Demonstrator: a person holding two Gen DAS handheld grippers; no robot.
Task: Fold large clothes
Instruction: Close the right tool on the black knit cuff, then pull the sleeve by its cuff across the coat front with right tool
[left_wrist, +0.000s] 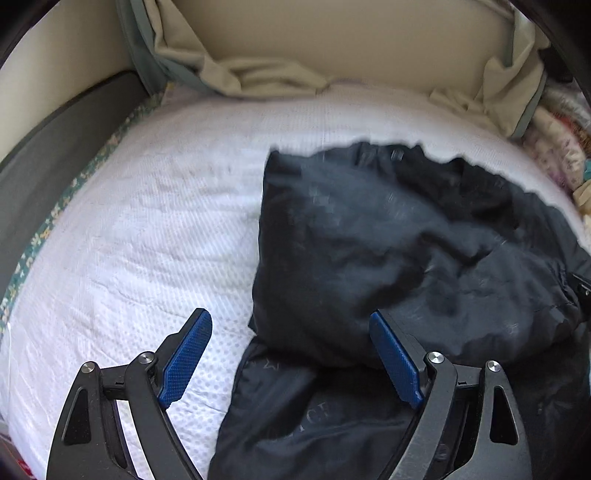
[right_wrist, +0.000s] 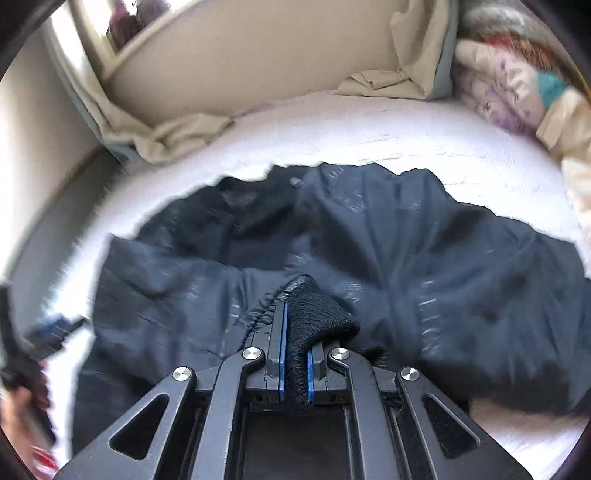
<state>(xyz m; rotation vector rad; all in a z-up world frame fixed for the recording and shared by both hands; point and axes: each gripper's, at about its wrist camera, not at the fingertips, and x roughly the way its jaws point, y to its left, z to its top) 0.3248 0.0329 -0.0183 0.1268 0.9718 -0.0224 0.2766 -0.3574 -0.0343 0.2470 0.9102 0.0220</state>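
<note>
Dark jacket (left_wrist: 388, 240) lay crumpled on the white bed (left_wrist: 147, 221), toward the bed's right side, partly folded over itself. Left hand-held gripper (left_wrist: 291, 354) was spread wide, nothing between its blue pads (left_wrist: 186, 360), hovering over the jacket's near-left edge. Right hand-held gripper (right_wrist: 295, 354) was pinching the jacket's knit cuff (right_wrist: 317, 314). Beige curtain (right_wrist: 177, 136) bunched at the bed's far edge.

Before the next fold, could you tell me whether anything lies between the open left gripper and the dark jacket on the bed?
Nothing visible does. The left gripper is open directly over the jacket, whose edge lies between its fingers on the white mattress cover. The right gripper is shut on the jacket's knit cuff.
</note>
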